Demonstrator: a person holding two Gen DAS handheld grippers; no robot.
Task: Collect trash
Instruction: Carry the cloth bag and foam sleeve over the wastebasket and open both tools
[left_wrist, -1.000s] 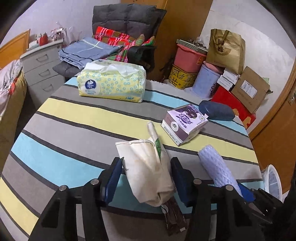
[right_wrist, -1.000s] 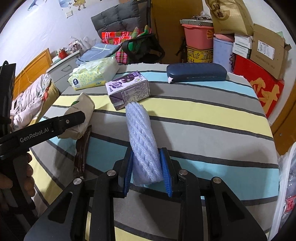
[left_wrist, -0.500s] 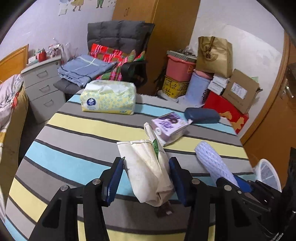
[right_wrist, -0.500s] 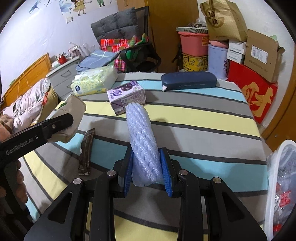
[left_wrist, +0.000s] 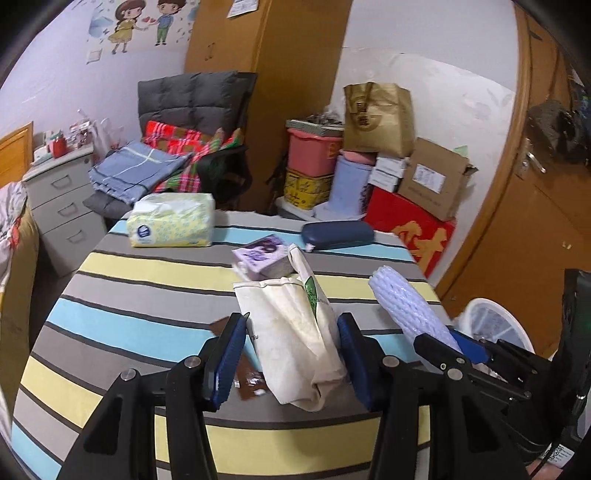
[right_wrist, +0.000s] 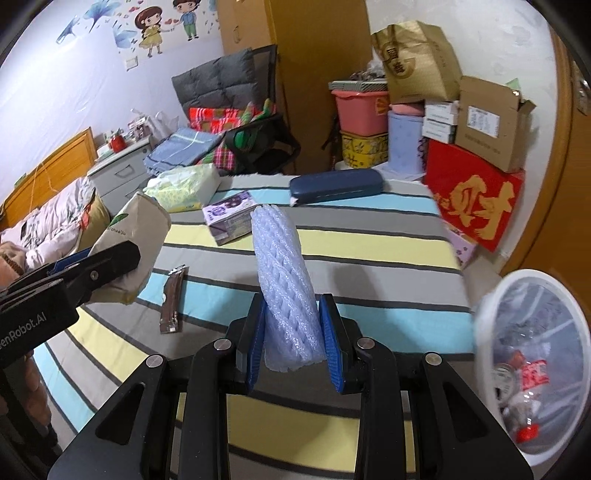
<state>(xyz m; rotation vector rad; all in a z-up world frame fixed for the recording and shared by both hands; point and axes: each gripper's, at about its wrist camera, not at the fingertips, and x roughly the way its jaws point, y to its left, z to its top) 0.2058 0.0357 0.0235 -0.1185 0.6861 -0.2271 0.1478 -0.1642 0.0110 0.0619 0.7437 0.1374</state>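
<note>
Now L gripper (left_wrist: 291, 358) pinches cream paper bag (left_wrist: 291, 332), R gripper (right_wrist: 293, 341) clamps foam net sleeve (right_wrist: 284, 284); both lifted above striped desk (right_wrist: 388, 254), w/ white bin (right_wrist: 532, 358) beside R.

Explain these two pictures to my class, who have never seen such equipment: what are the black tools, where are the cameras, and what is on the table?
There is no robot: a person holds a handheld gripper in each hand, each carrying a forward-looking fisheye camera. The left gripper has its blue-padded jaws shut on a cream paper bag. The right gripper clamps a white foam net sleeve. Both items are lifted above the striped table. On the table remain a brown wrapper, a purple carton, a tissue pack and a dark blue case. A lined trash bin stands at the right.
</note>
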